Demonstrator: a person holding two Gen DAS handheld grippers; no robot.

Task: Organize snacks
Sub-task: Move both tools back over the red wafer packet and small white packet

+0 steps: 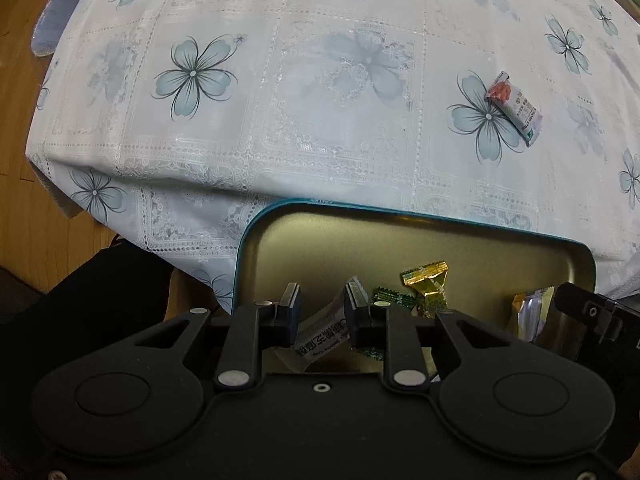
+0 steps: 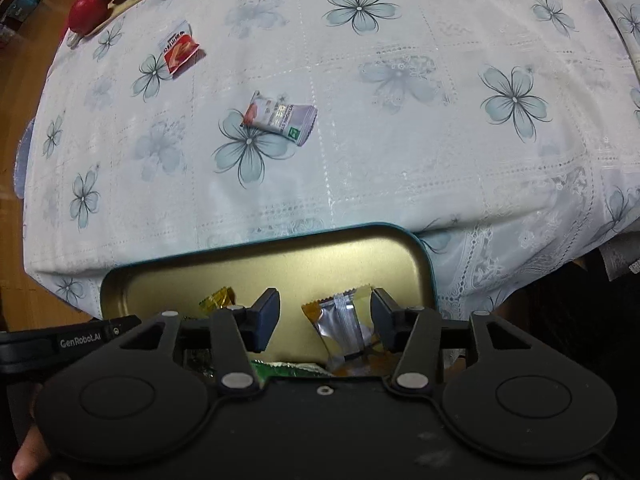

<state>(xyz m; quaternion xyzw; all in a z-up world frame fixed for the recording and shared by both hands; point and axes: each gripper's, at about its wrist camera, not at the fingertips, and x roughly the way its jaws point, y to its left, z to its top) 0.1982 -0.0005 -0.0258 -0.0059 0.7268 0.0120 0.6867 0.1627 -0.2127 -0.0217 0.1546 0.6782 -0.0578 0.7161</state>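
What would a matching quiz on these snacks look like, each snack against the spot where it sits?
Things:
1. red packet
2. white packet with a pink picture
3. gold-wrapped candy
4. silver packet

Places:
A. in the tin, beside a green packet
B. between the right gripper's fingers
C. on a flower print, mid-tablecloth
D. far across the cloth, near the fruit

Pairs: 1-D, 2-C, 3-A, 4-B.
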